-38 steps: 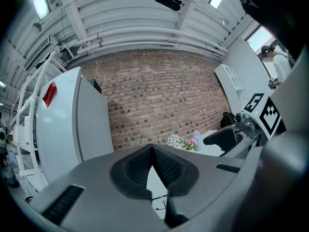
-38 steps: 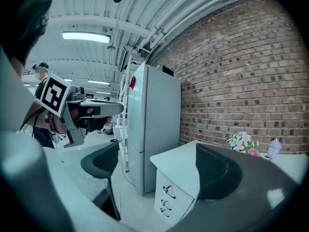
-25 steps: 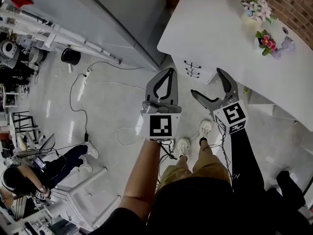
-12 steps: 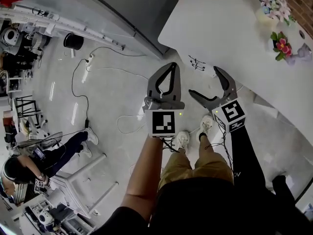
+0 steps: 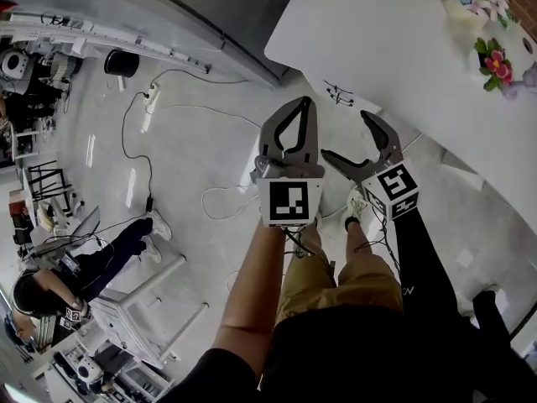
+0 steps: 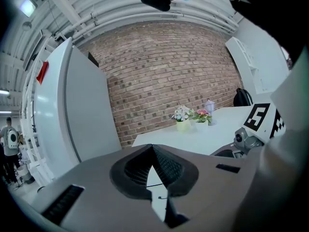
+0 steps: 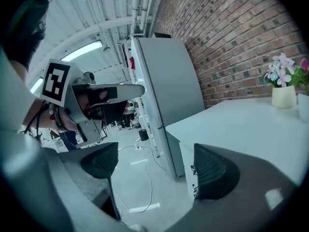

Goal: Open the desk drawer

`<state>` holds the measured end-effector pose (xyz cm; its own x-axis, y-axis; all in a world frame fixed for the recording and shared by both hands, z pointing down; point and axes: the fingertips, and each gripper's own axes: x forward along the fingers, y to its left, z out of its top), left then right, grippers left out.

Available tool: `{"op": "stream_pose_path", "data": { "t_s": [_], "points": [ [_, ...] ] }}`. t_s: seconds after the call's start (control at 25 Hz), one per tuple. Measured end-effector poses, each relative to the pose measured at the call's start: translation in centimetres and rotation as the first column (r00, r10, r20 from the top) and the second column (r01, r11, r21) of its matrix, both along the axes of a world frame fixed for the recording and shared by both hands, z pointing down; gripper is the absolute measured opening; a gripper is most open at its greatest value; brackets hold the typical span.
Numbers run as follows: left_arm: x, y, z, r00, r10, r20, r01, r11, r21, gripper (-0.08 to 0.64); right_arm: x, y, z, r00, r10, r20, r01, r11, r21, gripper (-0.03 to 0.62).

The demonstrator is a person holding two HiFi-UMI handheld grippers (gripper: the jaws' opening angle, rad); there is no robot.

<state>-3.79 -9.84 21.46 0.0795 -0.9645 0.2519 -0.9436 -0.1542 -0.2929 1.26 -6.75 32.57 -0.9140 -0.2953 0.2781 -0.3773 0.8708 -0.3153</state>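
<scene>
White bench drawer [image 5: 334,91] sits shut, right gripper [image 5: 344,135] fingers wide, left gripper [image 5: 295,104] fingers pinched together empty, and those skinny handles [image 5: 342,99] look easy to slip off.

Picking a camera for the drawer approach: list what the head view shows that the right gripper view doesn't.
Head view only: the person's khaki shorts, and the black-and-white marker cube on the open right tool. Right gripper view only: a lit ceiling strip lamp. Both: the white desk, its dark drawer handles, the shut left tool.
</scene>
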Motion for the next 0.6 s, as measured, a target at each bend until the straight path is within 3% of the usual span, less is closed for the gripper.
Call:
{"op": "stream_pose_path", "data": {
  "t_s": [0.16,0.4,0.6],
  "points": [
    [0.1,-0.4,1.4,0.999,0.045,0.004,-0.045,0.999,-0.001,0.008,-0.1,-0.2,2.2,0.999,0.053,0.002,-0.053,0.997,-0.048,0.497],
    [-0.4,-0.9,5.3,0.992,0.114,-0.044,-0.116,0.993,-0.032,0.008,0.2,-1.6,5.8,0.981,0.185,-0.059,-0.187,0.982,-0.03,0.495],
    [-0.7,-1.3,7.9,0.979,0.181,-0.092,-0.186,0.981,-0.053,0.008,0.5,-1.4,7.7,0.959,0.281,-0.03,-0.283,0.95,-0.13,0.492]
  ]
}}
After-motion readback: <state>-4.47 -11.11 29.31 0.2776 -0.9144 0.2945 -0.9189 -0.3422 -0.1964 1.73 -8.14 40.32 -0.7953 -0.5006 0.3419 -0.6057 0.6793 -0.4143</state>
